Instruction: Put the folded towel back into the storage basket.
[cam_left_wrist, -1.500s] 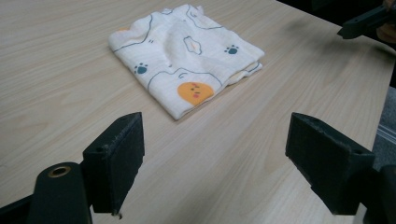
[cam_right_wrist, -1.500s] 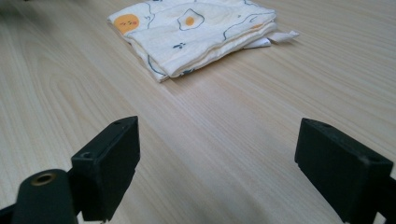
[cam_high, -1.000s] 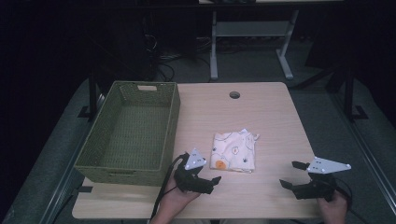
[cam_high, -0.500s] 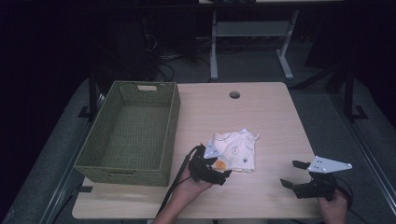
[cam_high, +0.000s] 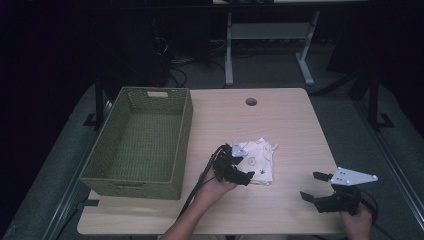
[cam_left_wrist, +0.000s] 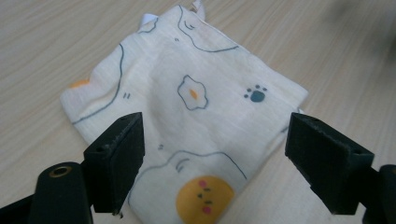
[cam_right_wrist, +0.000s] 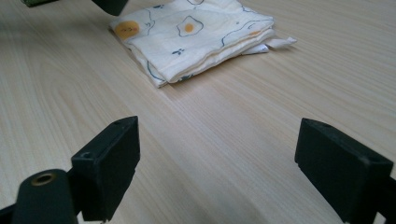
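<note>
A folded cream cloth (cam_high: 260, 161) printed with fried eggs and paw marks lies near the middle of the wooden table (cam_high: 280, 120). My left gripper (cam_high: 244, 175) hovers over the cloth's near-left corner, open, its jaws straddling the fabric (cam_left_wrist: 196, 121). The left gripper's midpoint (cam_left_wrist: 215, 154) sits above the cloth without pinching it. My right gripper (cam_high: 316, 186) rests open near the table's front right edge, nothing between its jaws (cam_right_wrist: 219, 172). From there the cloth (cam_right_wrist: 196, 35) lies farther off, several layers thick.
A green woven basket (cam_high: 175, 150) stands on the left side of the table, nothing visible in it. A round cable hole (cam_high: 251, 101) is at the back of the tabletop. A desk frame (cam_high: 265, 35) stands on the floor beyond.
My left gripper has travelled right and forward from the table's front edge to sit over the cloth's near corner. The right gripper has stayed in place.
</note>
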